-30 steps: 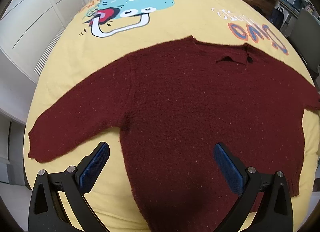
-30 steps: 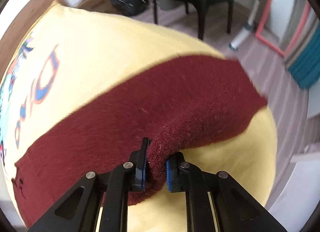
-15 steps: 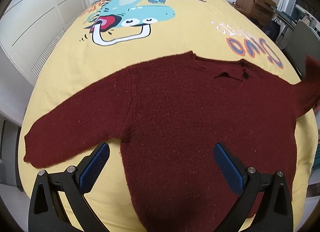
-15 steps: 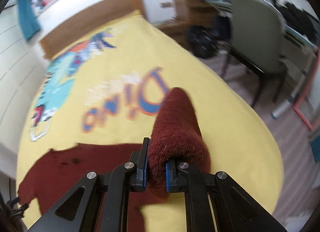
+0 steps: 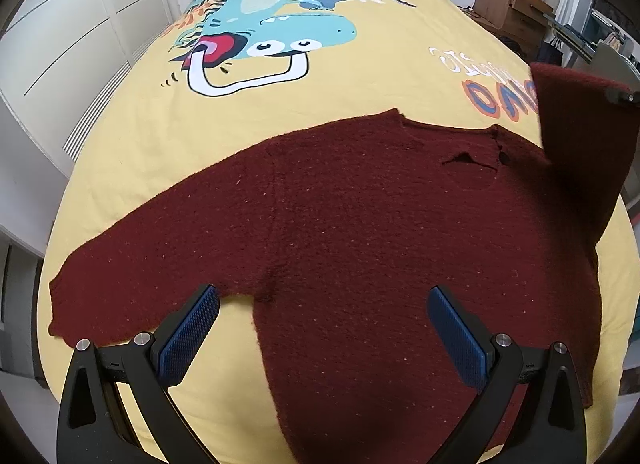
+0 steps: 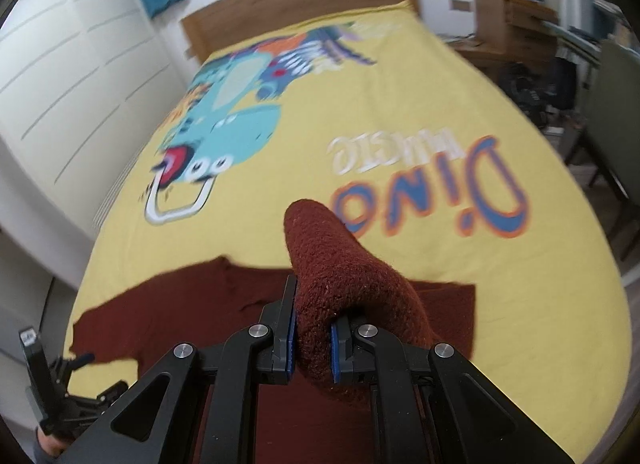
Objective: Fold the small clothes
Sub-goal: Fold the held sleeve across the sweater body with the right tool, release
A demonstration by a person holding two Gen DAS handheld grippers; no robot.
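Left wrist view: fuzzy dark-red knit sweater (image 5: 360,224) lies flat on the yellow dinosaur-print bedspread (image 5: 360,76). Left gripper (image 5: 324,328) hovers over the hem, fingers wide apart, empty.

Right wrist view: right gripper (image 6: 313,338) clamped on the sweater's right sleeve (image 6: 340,264), raised. Judgement: carry the sleeve across the chest, lay it flat, release without bunching.
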